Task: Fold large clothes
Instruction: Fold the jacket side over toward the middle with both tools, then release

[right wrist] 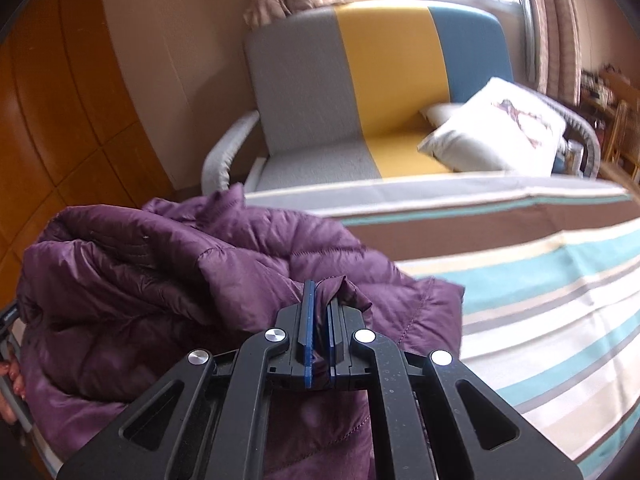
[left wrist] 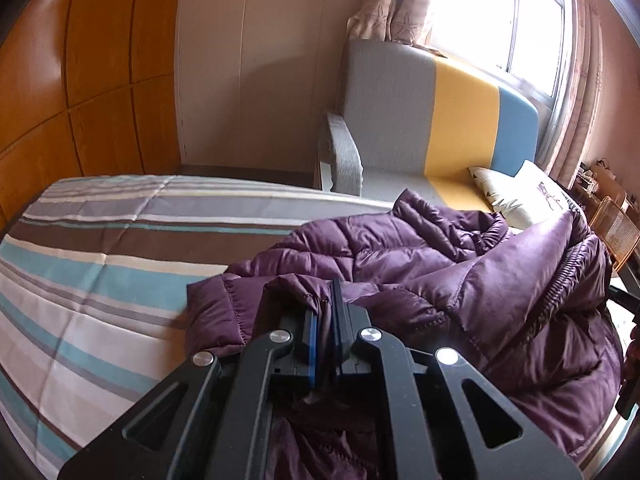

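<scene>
The left tool (left wrist: 325,312) is clenching a fold of the purple puffer jacket (left wrist: 460,276), its blue-lined fingers (left wrist: 311,340) pressed together on the fabric near a stitched hem edge. The right tool (right wrist: 319,312) is likewise pinching a bunched ridge of the same jacket (right wrist: 160,280) between its closed fingers. The jacket is lying crumpled on the striped bed cover (left wrist: 100,260), spreading rightward from the left tool and leftward from the right one. Beyond the bed, a grey, yellow and blue sofa (right wrist: 384,80) is carrying a white cushion (right wrist: 496,128) beneath the window (left wrist: 508,12).
</scene>
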### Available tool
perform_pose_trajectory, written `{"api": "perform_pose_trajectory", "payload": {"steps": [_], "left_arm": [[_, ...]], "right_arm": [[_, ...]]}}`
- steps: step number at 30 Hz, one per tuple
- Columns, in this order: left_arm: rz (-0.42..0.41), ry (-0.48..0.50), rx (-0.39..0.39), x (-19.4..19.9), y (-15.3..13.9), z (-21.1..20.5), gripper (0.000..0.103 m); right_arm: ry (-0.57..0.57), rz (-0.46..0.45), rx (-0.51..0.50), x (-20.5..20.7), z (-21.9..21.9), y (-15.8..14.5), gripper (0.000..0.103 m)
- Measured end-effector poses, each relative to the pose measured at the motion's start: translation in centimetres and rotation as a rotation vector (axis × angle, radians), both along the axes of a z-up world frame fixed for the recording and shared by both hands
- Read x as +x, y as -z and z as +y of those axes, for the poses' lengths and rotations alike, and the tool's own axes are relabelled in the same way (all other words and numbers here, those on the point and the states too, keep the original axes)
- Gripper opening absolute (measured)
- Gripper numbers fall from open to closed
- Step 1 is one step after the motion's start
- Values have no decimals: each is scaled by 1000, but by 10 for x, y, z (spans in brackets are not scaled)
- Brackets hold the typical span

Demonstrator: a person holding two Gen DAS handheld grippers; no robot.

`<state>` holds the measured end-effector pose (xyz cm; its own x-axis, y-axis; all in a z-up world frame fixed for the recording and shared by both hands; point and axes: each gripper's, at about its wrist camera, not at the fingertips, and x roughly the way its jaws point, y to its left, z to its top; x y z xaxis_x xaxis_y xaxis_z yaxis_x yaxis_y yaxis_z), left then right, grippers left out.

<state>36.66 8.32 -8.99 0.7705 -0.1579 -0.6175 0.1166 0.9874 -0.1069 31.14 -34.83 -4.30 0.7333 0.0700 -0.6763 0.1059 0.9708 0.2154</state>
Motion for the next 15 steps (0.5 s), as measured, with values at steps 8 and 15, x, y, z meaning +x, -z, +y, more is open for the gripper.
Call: {"api": "perform_pose_trajectory", "payload": {"steps": [8,15], "left_arm": [[55,14,-78,12,14,4,14],[29,-17,-266,9,-2,30,59]], "right_arm": [[0,41,78,14,-5,16,6],[31,-36,299,3,-37,1,44]]}}
